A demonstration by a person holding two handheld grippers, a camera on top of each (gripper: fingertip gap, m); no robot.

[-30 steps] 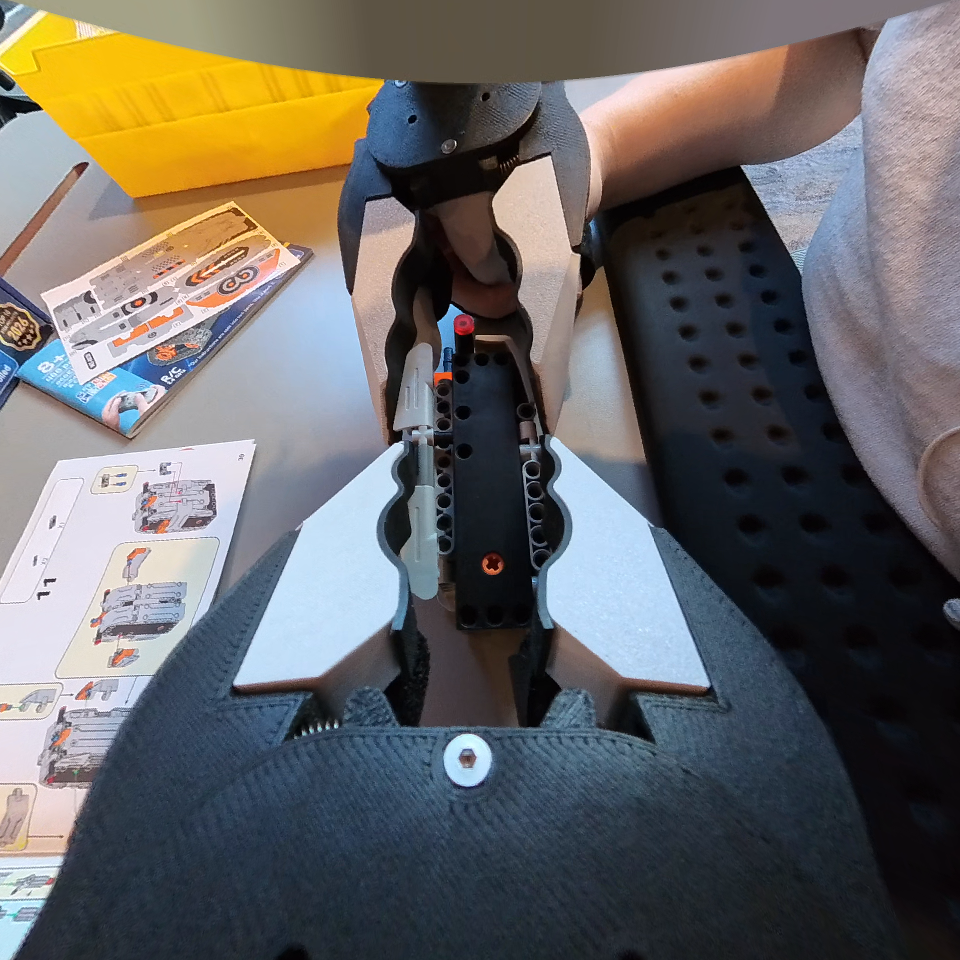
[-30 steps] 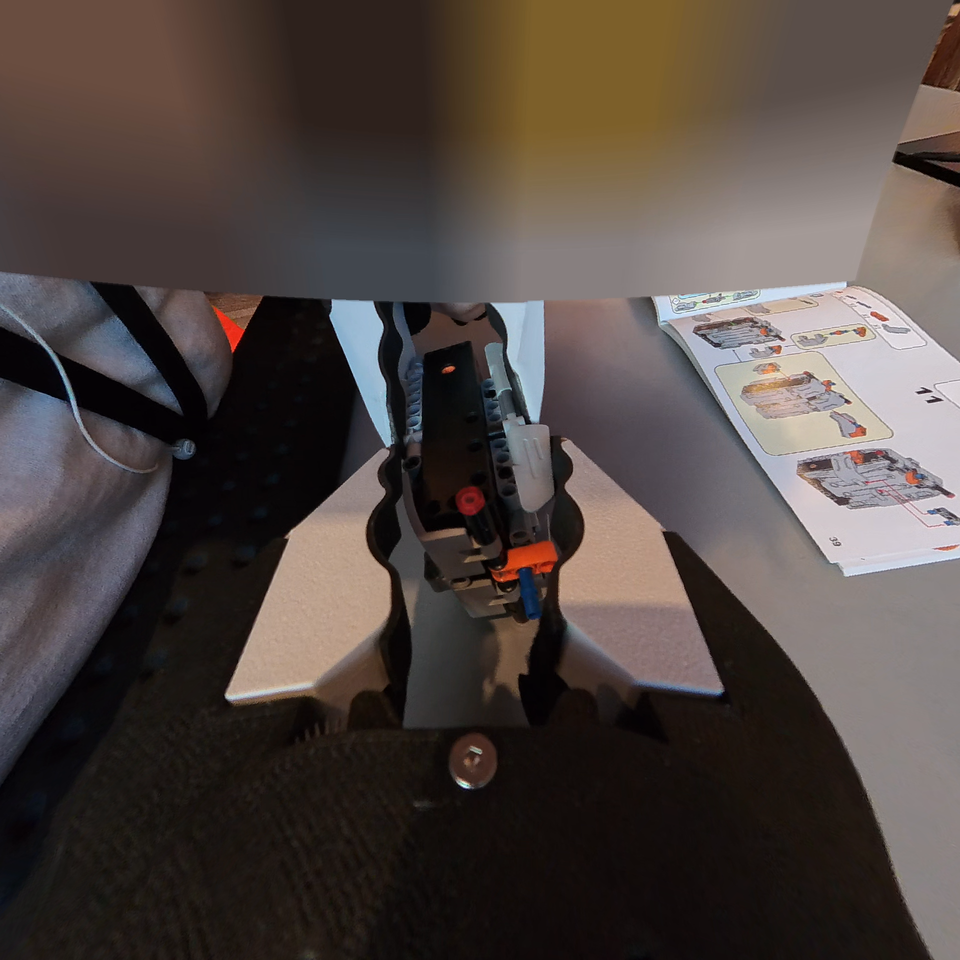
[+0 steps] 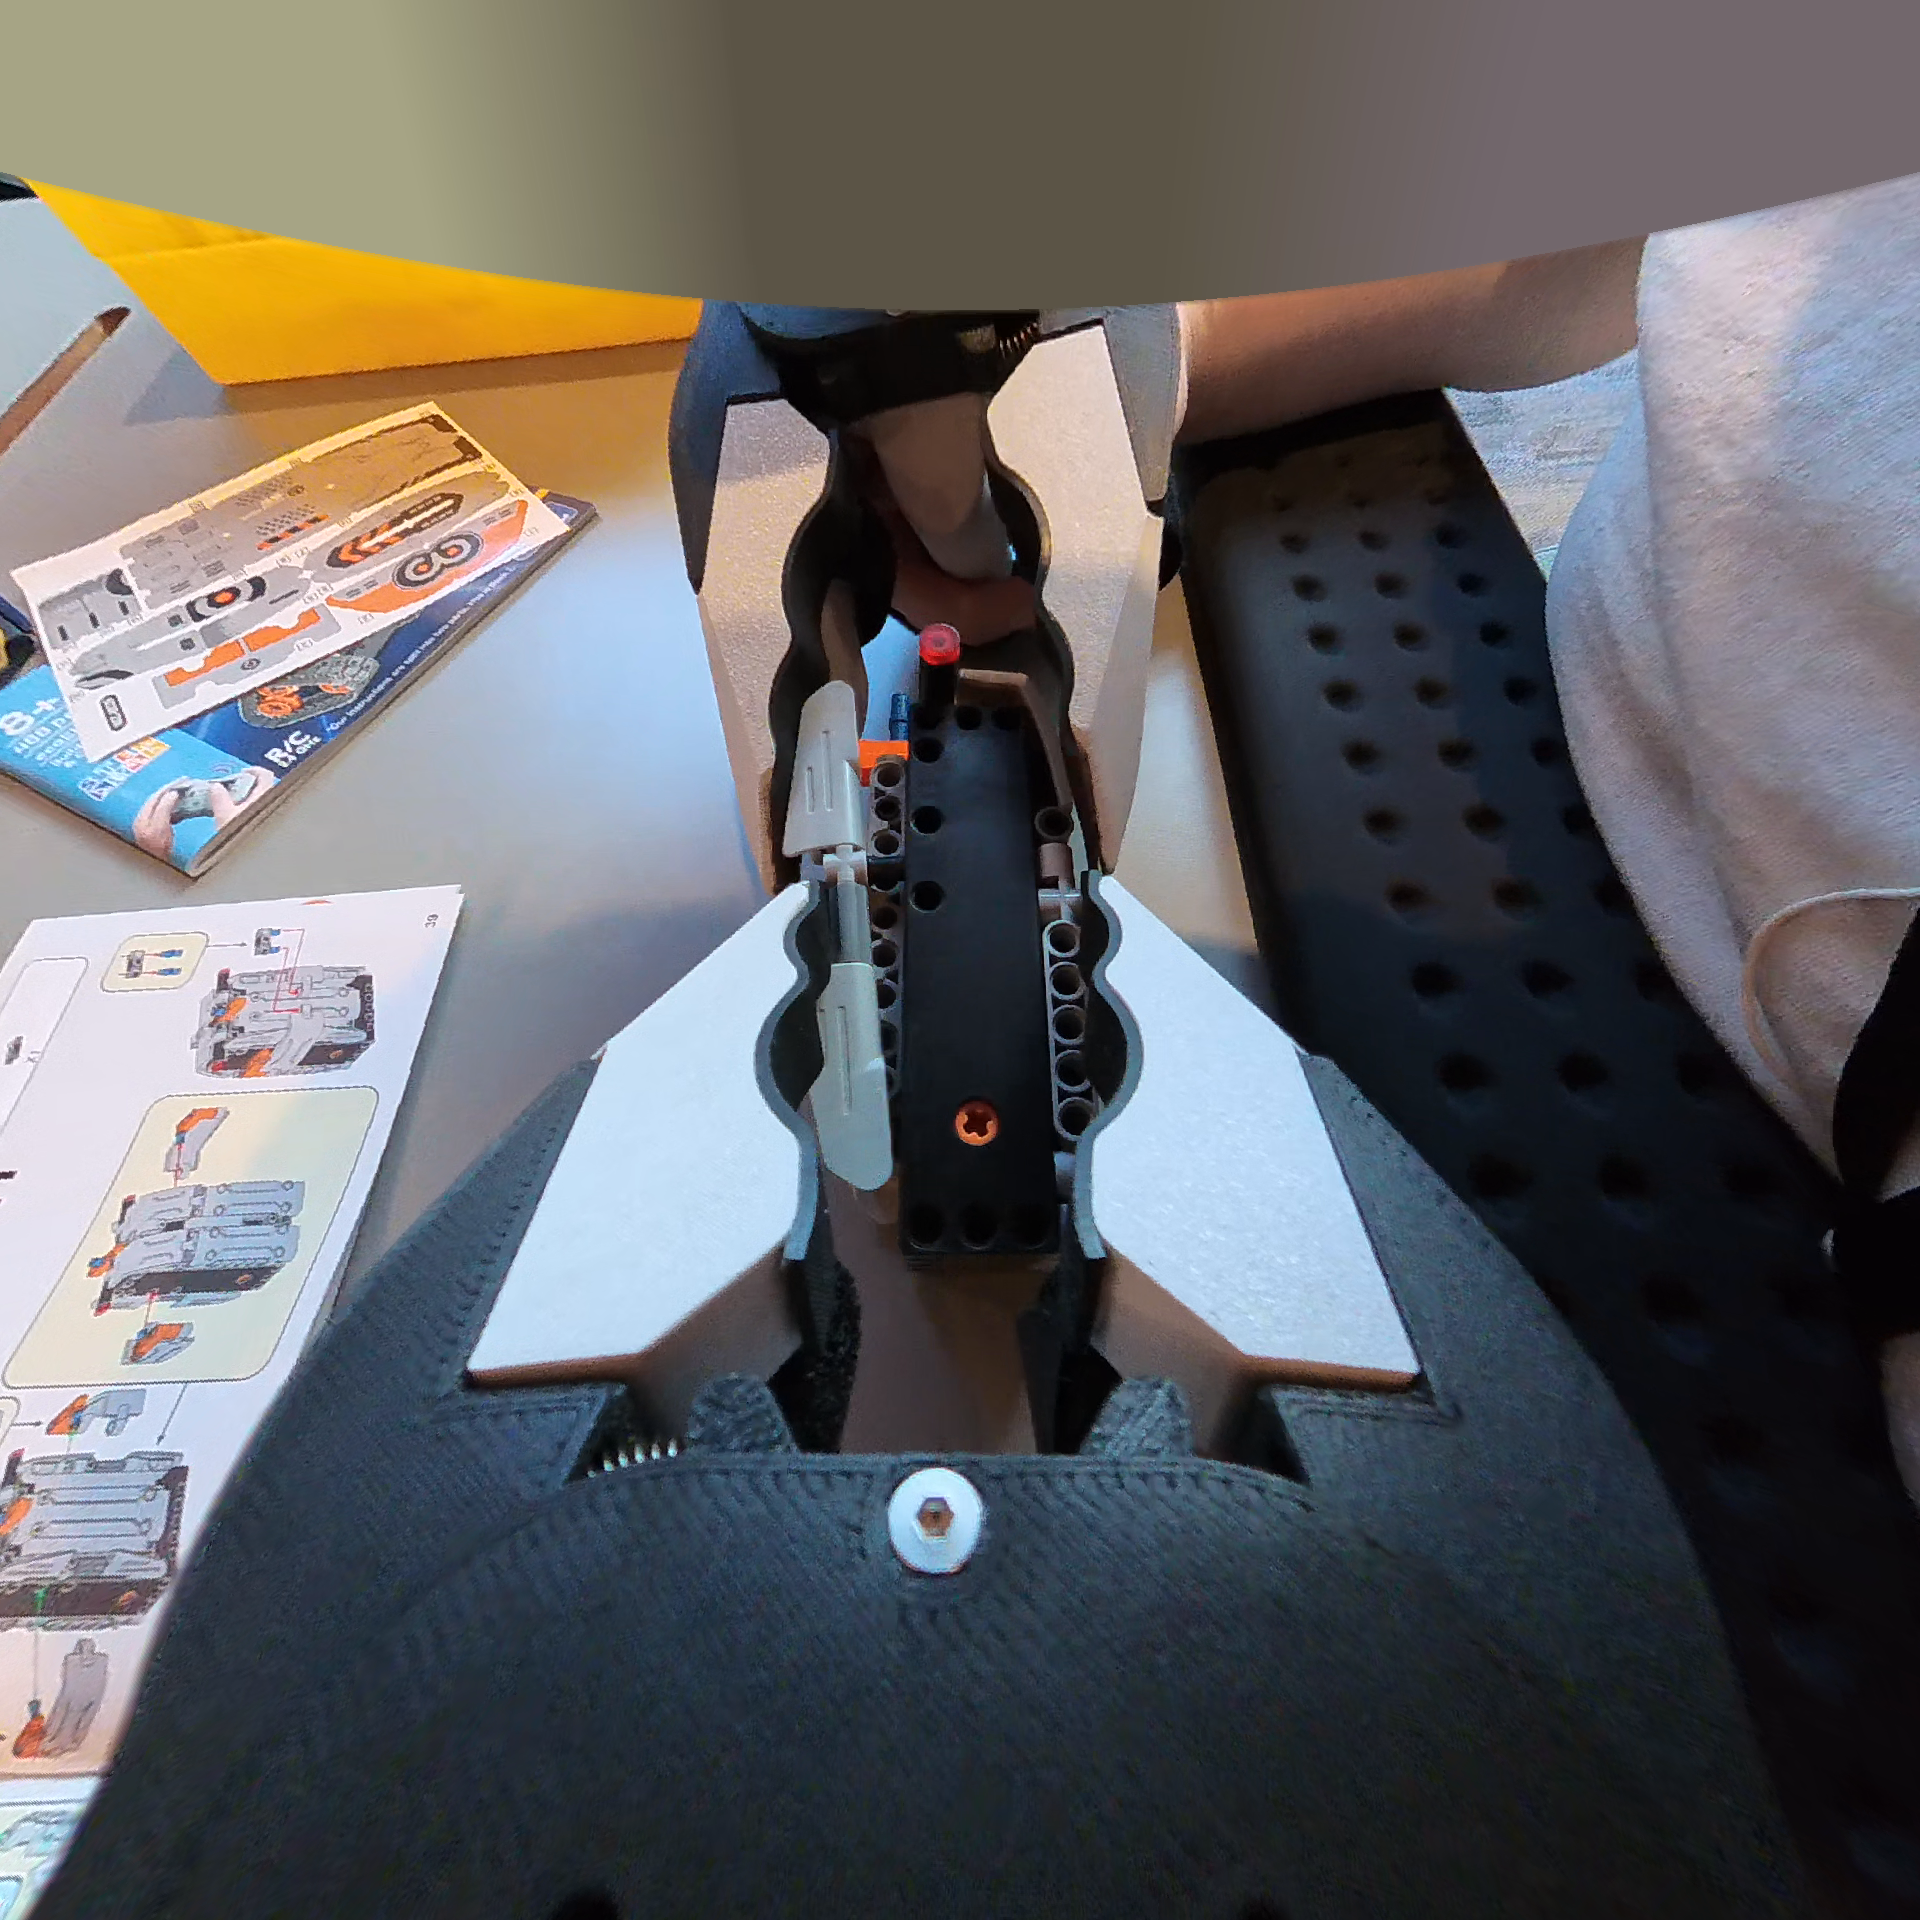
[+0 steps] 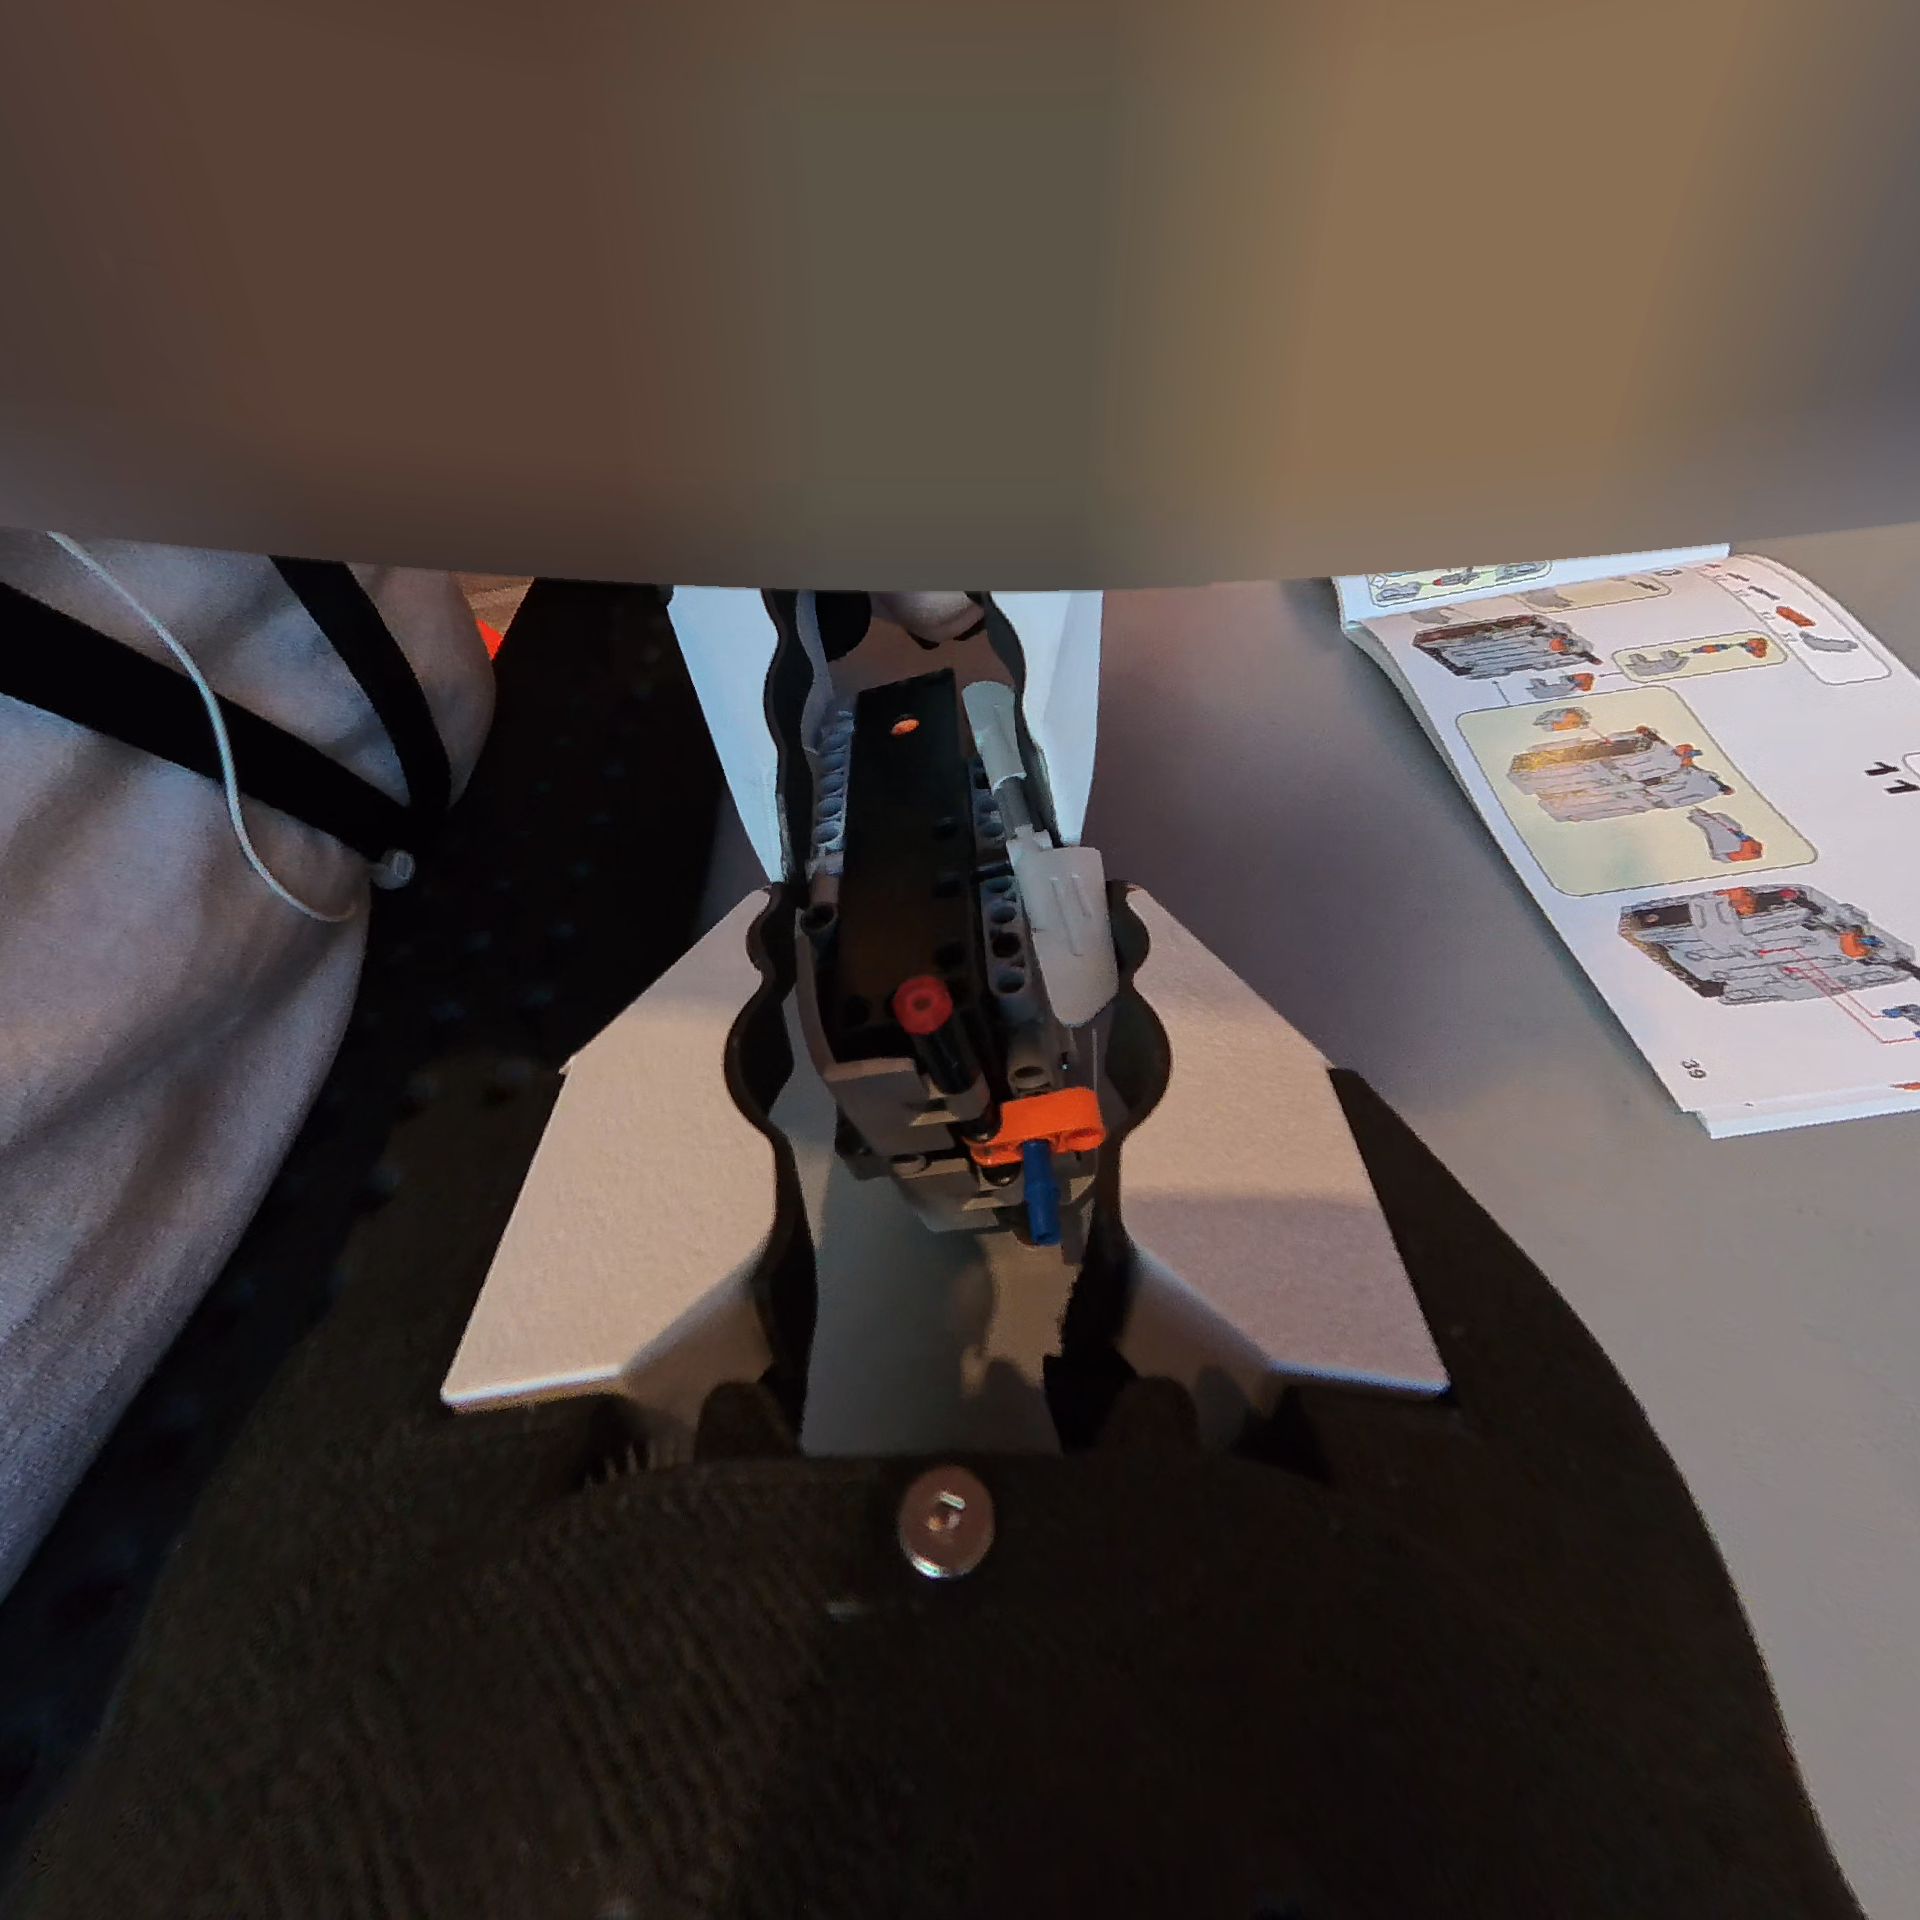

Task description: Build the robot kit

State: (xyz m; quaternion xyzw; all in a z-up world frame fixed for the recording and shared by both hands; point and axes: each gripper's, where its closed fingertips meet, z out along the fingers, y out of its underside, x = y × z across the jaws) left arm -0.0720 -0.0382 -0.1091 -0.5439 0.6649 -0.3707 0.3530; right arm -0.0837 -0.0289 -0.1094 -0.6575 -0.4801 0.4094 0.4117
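Left wrist view is showing us gripping a brick model (image 3: pixel 971 987) from both ends above the counter (image 3: pixel 582 748). We are closing the left tool (image 3: pixel 940 1049) on the near end of the model, its jaws narrowed to the model's width and pressing on the grey beams along each side. We are bringing the right tool (image 3: pixel 925 665) in from the opposite end, head-on to the left one, its jaws likewise drawn in around the far end.

Right wrist view is giving us the reverse: the right tool (image 4: pixel 945 1049) is clamping the end of the model (image 4: pixel 914 904) that carries a red pin (image 4: pixel 921 1004), an orange connector (image 4: pixel 1044 1120) and a blue pin (image 4: pixel 1039 1195). The left tool (image 4: pixel 894 748) is showing beyond, holding the other end.

The model's long axis is running straight along the line between the two tools, so each tool is lying at one end of it and neither is nearer than the other. A pale grey panel (image 3: pixel 842 997) is sitting along the model's side, on the side toward the manual.

Left of the model, an open manual (image 3: pixel 208 1143) is lying on the counter; beyond it we are seeing a sticker sheet (image 3: pixel 281 561) on a booklet (image 3: pixel 343 707), and a yellow box (image 3: pixel 343 301) farther off. Right of the model, a black perforated mat (image 3: pixel 1507 883) is lying beside the person's grey shirt (image 3: pixel 1756 623).
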